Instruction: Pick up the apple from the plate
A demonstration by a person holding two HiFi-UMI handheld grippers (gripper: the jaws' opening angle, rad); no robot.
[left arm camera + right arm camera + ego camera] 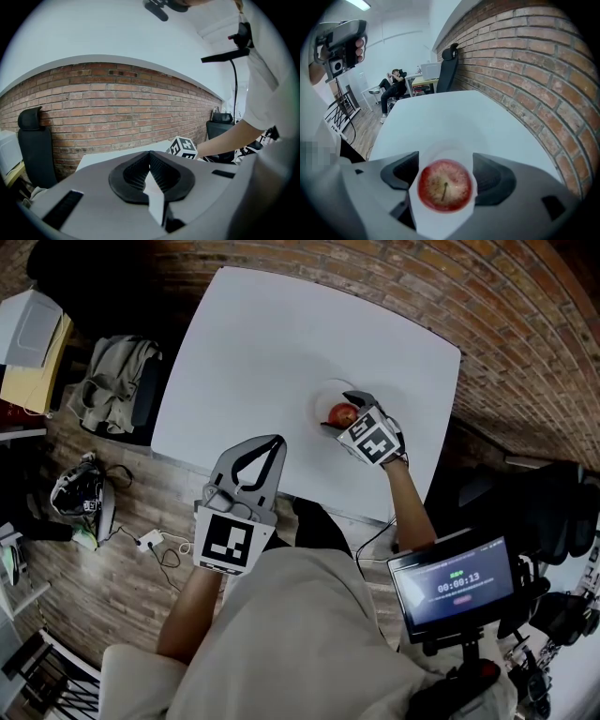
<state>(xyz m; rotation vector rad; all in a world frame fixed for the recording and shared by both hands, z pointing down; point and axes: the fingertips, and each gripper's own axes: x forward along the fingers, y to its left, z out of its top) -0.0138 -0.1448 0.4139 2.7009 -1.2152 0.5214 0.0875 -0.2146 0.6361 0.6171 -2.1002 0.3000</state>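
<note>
The apple sits on the white plate, towards the right side of the table. We hold the right gripper with the arm reached forward over the plate. Its fingers are spread wide on either side of the apple, close beside it. Our left gripper hovers at the table's near edge, fingertips together and holding nothing.
</note>
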